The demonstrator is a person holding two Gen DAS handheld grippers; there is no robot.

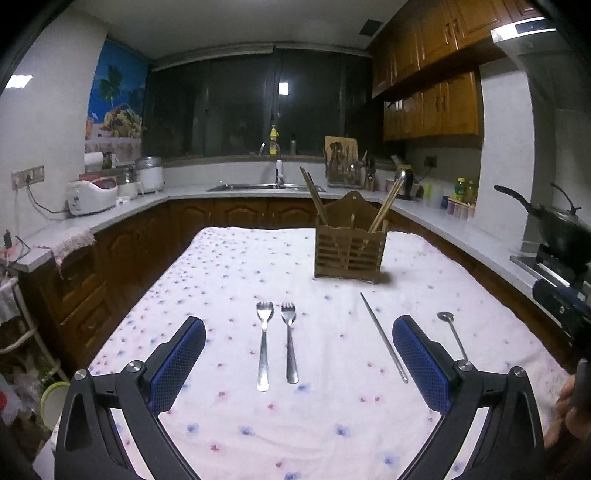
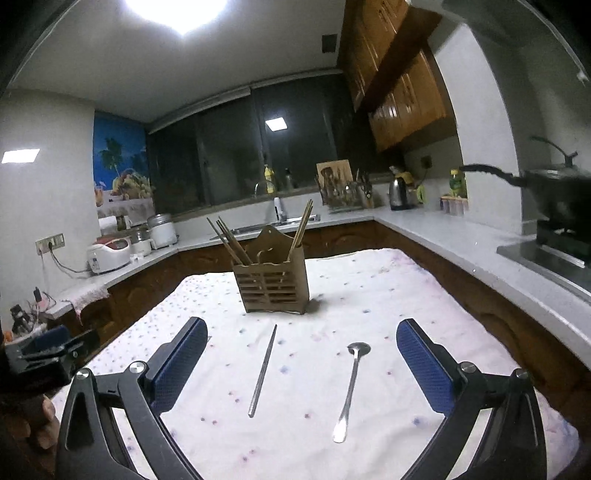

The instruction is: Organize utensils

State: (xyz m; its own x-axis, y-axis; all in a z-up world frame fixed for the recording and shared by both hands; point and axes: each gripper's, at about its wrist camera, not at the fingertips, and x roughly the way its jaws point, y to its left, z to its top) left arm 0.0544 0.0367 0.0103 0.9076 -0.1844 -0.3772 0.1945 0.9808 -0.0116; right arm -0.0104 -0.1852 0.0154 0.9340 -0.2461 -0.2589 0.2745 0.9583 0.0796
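Both tools hang spread and empty above the table, nothing picked up yet.

Left wrist view: the left tool (image 1: 299, 354), blue pads wide apart, frames two steel forks (image 1: 277, 343) lying side by side on the white flower-print tablecloth (image 1: 221, 266); a thin metal chopstick (image 1: 384, 336) lies near its right pad, with the slatted wooden utensil holder (image 1: 349, 247) beyond. Pinching one fork's handle mid-length looks best.
Right wrist view: the right tool (image 2: 302, 363), equally spread, frames the chopstick (image 2: 263, 369) and a long-handled steel spoon (image 2: 351, 387); open cloth surrounds both, edges well off.

Dim kitchen; ceiling lamp (image 2: 176, 11) glares — fisheye edges bend, darken.
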